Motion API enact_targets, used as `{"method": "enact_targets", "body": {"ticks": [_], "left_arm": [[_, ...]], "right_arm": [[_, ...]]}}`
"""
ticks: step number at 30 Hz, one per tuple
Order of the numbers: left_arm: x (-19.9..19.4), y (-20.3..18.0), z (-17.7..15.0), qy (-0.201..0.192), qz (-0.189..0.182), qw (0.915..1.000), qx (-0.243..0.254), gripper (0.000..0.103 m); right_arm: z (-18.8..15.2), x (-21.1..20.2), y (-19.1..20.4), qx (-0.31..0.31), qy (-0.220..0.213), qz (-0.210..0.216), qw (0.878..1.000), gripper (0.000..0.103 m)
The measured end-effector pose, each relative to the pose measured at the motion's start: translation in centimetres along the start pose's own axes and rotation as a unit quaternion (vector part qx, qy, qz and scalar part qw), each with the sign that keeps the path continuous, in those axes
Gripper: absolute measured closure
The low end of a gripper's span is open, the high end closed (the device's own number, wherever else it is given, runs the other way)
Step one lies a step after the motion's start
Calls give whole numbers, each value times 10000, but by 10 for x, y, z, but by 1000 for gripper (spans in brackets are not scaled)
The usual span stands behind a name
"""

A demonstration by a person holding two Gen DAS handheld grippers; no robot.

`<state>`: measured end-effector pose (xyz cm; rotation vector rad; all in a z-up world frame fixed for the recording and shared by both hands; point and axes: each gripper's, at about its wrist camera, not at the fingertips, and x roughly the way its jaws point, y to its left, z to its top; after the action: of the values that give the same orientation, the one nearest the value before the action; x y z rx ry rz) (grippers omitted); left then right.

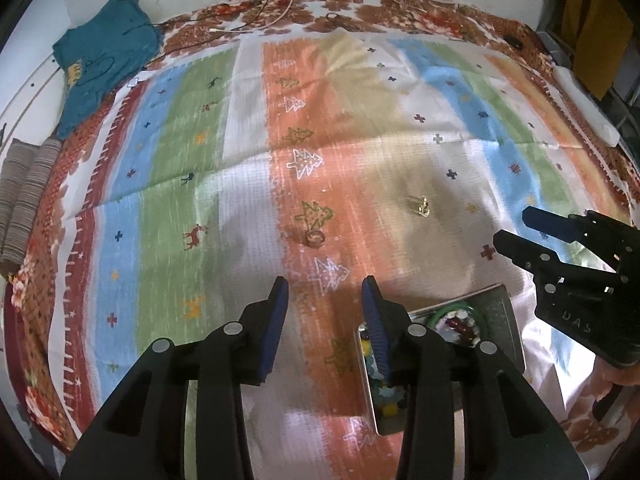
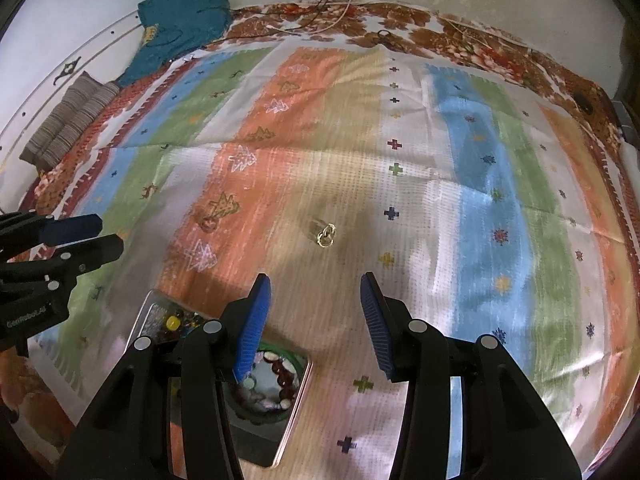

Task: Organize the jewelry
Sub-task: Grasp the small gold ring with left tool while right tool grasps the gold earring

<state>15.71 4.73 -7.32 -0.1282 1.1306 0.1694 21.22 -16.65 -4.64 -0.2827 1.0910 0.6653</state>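
Note:
A metal tray (image 1: 500,320) (image 2: 298,400) holding a green bangle (image 1: 440,314) (image 2: 288,354) and coloured beads lies on the striped cloth. A small gold ring (image 1: 423,207) (image 2: 326,236) lies on the cloth beyond the tray. A reddish ring (image 1: 315,238) (image 2: 209,224) lies on the orange stripe. My left gripper (image 1: 325,312) is open and empty, short of the reddish ring, left of the tray. My right gripper (image 2: 316,312) is open and empty, short of the gold ring; it also shows in the left wrist view (image 1: 516,228).
The striped cloth (image 1: 200,200) covers a floral bedsheet (image 1: 352,12). A teal garment (image 1: 104,60) and a folded striped cloth (image 1: 24,200) lie at the far left. Cables (image 1: 272,4) and scissors (image 1: 336,18) lie at the back by the wall.

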Motion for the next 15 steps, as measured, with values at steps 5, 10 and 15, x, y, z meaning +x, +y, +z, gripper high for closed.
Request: {"method": "enact_targets", "body": {"ticks": [5, 10, 15], "left_arm": [[8, 3, 8, 69, -34, 10000, -31, 63], [20, 2, 15, 162, 39, 9999, 29, 63], [24, 4, 22, 147, -14, 9999, -44, 63]], "right_arm": [[4, 10, -3, -9, 85, 26, 10000, 56], [10, 17, -7, 16, 115, 37, 9999, 56], [18, 26, -7, 15, 152, 30, 9999, 56]]}}
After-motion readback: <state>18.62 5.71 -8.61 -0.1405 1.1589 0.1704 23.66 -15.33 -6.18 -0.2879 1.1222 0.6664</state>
